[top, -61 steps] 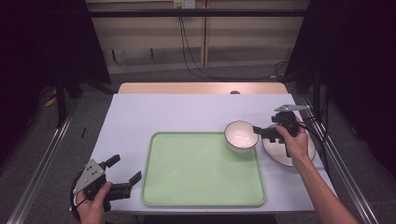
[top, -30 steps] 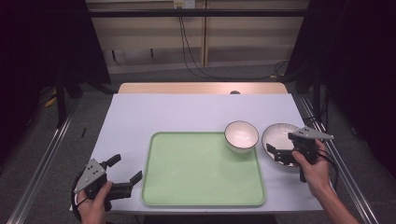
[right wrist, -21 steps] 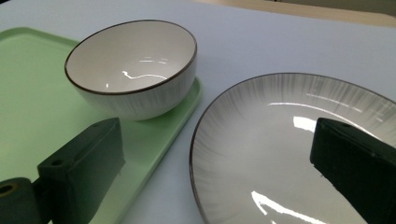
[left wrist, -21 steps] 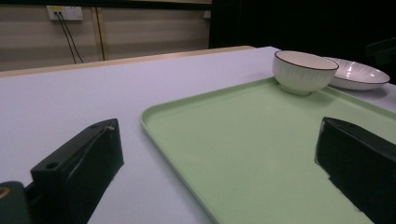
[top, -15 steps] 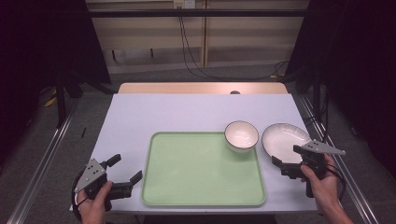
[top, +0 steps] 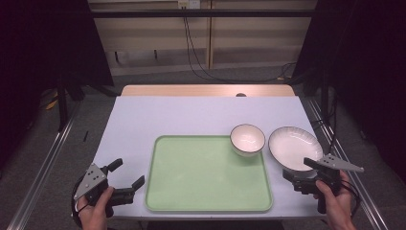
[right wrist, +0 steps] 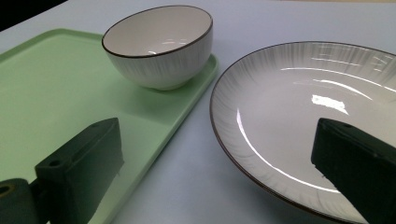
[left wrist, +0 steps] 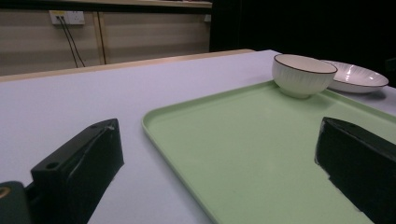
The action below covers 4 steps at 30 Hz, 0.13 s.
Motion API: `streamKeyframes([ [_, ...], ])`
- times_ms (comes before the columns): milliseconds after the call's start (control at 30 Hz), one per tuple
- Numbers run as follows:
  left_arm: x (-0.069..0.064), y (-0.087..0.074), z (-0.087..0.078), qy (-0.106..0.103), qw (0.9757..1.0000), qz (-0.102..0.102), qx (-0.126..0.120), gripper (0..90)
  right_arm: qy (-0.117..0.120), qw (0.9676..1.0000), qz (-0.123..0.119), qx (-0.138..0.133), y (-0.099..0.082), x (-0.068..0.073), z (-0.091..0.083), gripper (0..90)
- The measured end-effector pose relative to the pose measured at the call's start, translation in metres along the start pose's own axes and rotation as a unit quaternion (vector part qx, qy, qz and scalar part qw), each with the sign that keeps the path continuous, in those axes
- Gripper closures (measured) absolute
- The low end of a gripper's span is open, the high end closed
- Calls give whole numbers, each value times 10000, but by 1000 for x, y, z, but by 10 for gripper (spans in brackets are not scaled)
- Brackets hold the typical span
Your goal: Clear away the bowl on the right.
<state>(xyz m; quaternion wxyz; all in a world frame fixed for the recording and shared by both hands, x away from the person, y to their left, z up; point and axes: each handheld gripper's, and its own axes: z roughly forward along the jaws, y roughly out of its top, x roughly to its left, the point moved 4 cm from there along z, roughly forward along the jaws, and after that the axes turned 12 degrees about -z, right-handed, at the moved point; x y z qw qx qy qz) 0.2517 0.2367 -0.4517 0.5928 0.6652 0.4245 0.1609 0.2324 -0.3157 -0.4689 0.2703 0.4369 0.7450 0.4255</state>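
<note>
The white plate [top: 295, 147] with its thin dark rim lies flat on the tabletop [top: 191, 117], directly ahead of the right gripper [top: 299, 169], whose fingers [right wrist: 79, 161] stand wide apart and hold nothing. In the right gripper view the plate's near rim sits between the two fingers, nearer the right-hand one, so a short push forward would likely bring one finger over the rim. Being round, the plate has no long axis to line up with; judging from its shallow slope, the rim is the only place to pinch.

Just left of those fingers and a little farther ahead, the white ribbed bowl [top: 247, 139] stands upright on the far right corner of the green tray [top: 206, 177], close beside the plate but apart from it.

The left gripper [top: 125, 179] hovers off the tray's near left corner, its fingers [left wrist: 77, 163] also spread wide and empty; plate and bowl lie well apart from it, across the tray. The right hand [top: 335, 203] is clearly the nearer to both.

Count: one plate, one bowl, one tray, two grippers.
</note>
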Motion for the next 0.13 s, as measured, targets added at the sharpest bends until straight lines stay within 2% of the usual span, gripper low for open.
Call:
streamKeyframes([
  [133,1,0,1,26,10000,-2,5,10,114,9999,-79,52,-2,2,3,16],
])
